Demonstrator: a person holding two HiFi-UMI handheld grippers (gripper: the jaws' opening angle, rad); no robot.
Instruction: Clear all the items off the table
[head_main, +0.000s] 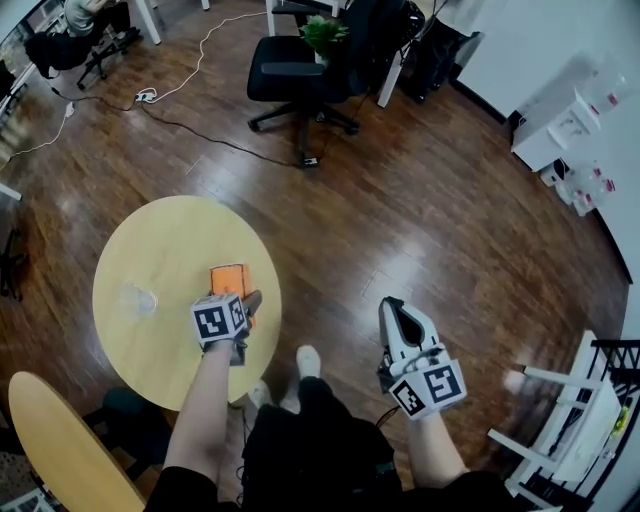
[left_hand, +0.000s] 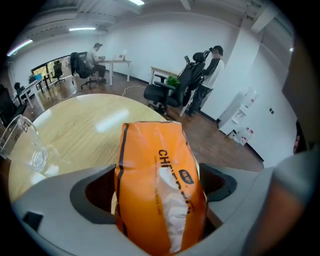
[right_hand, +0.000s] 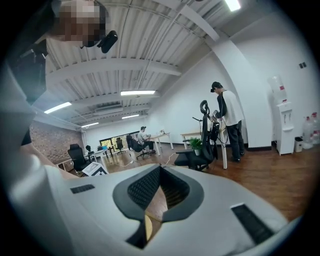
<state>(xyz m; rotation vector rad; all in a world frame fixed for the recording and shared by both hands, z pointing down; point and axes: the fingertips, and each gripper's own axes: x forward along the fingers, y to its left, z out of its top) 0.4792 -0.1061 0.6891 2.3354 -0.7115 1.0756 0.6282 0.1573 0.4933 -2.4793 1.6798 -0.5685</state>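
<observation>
An orange snack packet (head_main: 228, 279) lies on the round wooden table (head_main: 160, 235) near its right edge. My left gripper (head_main: 240, 302) reaches over it from the near side. In the left gripper view the packet (left_hand: 155, 170) stands between the wide-spread jaws, and the dark pads (left_hand: 92, 192) stand apart from its sides. A clear plastic cup (head_main: 138, 298) stands on the table to the left, and the left gripper view also shows the cup (left_hand: 29, 145). My right gripper (head_main: 393, 305) hangs over the floor right of the table, shut and empty; the right gripper view (right_hand: 160, 169) shows its tips touching.
A black office chair (head_main: 298, 75) with a green plant (head_main: 325, 32) stands beyond the table. A second wooden tabletop (head_main: 60, 440) lies at the bottom left. A white rack (head_main: 560, 425) stands at the right. Cables (head_main: 190, 125) run across the floor. People stand and sit at far desks.
</observation>
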